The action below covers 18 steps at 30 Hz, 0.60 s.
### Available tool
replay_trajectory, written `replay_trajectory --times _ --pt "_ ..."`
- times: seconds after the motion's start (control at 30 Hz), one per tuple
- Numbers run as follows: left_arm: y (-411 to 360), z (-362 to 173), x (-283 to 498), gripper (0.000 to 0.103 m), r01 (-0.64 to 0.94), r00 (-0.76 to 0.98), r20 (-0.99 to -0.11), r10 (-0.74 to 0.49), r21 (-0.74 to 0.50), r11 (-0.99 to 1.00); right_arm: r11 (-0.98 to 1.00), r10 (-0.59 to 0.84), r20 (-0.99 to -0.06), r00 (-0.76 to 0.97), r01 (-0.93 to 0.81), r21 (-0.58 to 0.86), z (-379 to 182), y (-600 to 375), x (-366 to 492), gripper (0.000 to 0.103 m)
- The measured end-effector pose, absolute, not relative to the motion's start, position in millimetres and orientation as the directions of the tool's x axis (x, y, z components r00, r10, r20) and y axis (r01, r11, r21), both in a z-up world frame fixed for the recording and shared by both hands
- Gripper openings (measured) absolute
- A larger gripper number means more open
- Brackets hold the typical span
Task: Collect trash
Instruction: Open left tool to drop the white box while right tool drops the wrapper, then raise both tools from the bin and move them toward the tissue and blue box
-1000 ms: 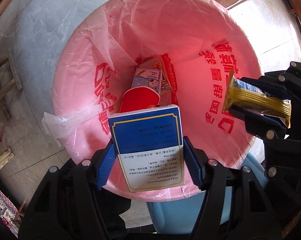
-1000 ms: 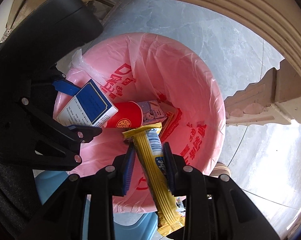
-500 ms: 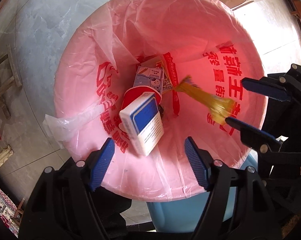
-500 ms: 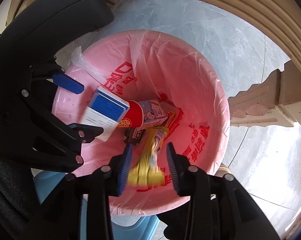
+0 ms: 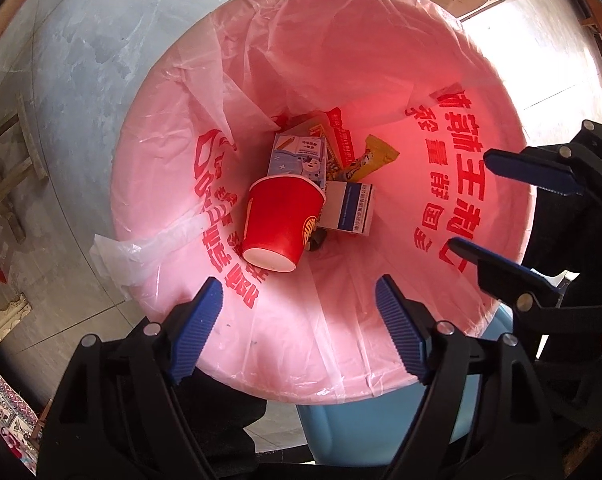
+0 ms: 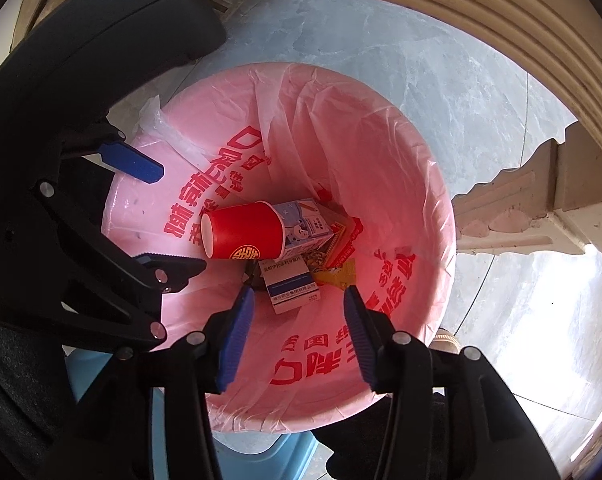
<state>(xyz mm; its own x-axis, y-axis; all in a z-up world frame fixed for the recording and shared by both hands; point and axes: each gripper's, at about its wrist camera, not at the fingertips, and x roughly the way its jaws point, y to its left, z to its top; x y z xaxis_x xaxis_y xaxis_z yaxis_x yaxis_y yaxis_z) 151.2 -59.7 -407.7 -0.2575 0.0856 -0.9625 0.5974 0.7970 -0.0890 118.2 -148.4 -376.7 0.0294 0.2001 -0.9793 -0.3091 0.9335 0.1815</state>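
Observation:
A bin lined with a pink bag [image 5: 381, 60] printed in red [image 6: 401, 200] stands below both grippers. At its bottom lie a red paper cup [image 5: 281, 220] [image 6: 245, 236], a blue-and-white box [image 5: 349, 208] [image 6: 293, 288], a yellow wrapper [image 5: 373, 158] [image 6: 337, 274] and a pale blue carton [image 5: 299, 156] [image 6: 307, 226]. My left gripper [image 5: 299, 308] is open and empty over the near rim; it also shows in the right wrist view [image 6: 157, 216]. My right gripper [image 6: 299, 316] is open and empty above the bin, seen at the right of the left wrist view [image 5: 513, 208].
The bin stands on a grey marble floor [image 5: 81, 60]. A light blue stool [image 5: 365, 420] shows under the bin's near side. A carved beige furniture edge [image 6: 501, 20] curves across the far side, with a carved leg [image 6: 541, 200] at right.
Both grippers opened. The blue-and-white box dropped from the left and the yellow wrapper from the right; both now lie at the bottom of the bin.

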Motion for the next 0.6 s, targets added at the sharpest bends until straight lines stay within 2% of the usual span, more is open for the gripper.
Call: replay_trajectory --times 0.33,0.6 --pt "-59.0 -404.1 149.4 0.077 0.606 -0.245 -0.965 0.097 -0.074 0.792 0.934 0.196 -0.98 0.031 -0.31 0.177 -377.0 -147.5 117.8 0.047" --pt "-51.1 -380.1 139.7 0.077 0.598 -0.24 -0.967 0.088 -0.076 0.798 0.933 0.215 -0.975 0.049 -0.305 0.19 -350.4 -147.1 107.8 0.05"
